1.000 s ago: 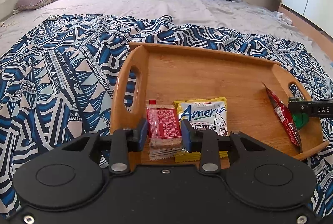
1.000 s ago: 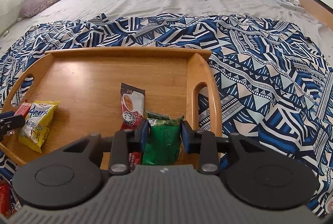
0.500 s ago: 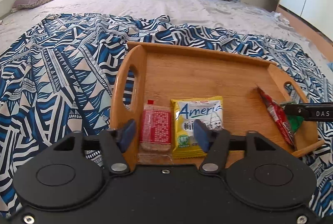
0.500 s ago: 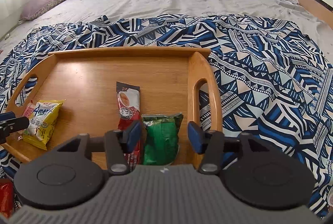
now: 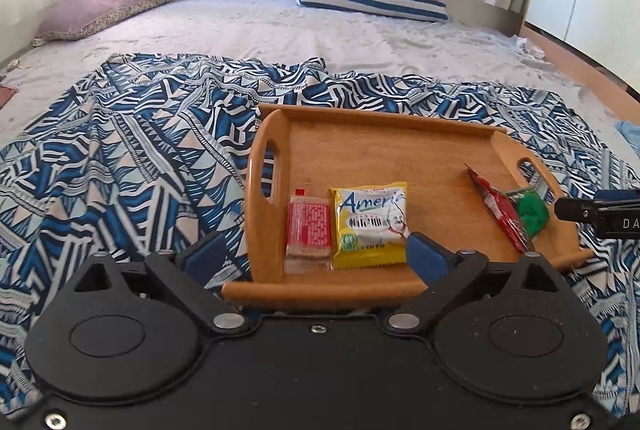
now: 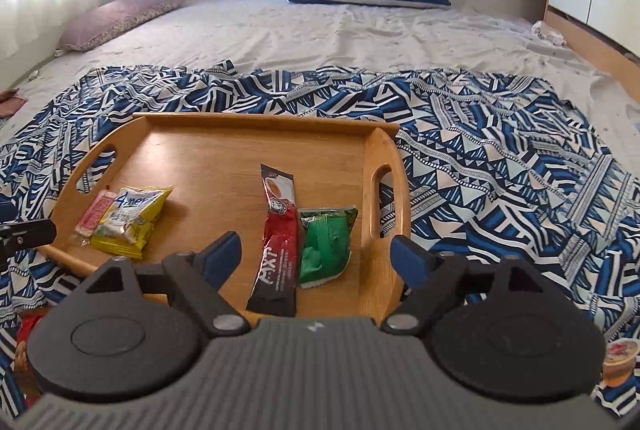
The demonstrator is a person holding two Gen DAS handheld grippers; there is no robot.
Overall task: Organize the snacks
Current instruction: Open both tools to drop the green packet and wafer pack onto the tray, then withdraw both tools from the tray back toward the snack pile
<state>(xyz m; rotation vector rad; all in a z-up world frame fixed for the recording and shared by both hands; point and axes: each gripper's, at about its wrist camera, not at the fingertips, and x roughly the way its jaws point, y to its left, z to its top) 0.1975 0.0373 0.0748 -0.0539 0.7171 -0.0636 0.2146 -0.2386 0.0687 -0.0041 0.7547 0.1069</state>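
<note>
A wooden tray (image 5: 400, 150) (image 6: 248, 146) with two handles lies on a blue patterned cloth. At its left end rest a red cracker packet (image 5: 309, 228) (image 6: 94, 212) and a yellow snack bag (image 5: 370, 224) (image 6: 130, 220). At its right end lie a red sachet (image 6: 278, 238) (image 5: 500, 212) and a green packet (image 6: 325, 244) (image 5: 530, 212). My left gripper (image 5: 316, 256) hangs above the tray's near rim, jaws opening, pads clear of both packets. My right gripper (image 6: 316, 256) hangs above the sachet and green packet, jaws opening, touching neither.
The blue patterned cloth (image 5: 132, 158) (image 6: 500, 166) covers the near half of a grey bed. A striped pillow (image 5: 372, 0) with a pink one on it lies far back, a purple pillow (image 5: 100, 12) at far left. A jelly cup (image 6: 618, 360) sits at the lower right.
Both grippers opened wide, letting go of the red cracker packet and the green packet, which now lie on the tray. Both pulled back and up from the tray.
</note>
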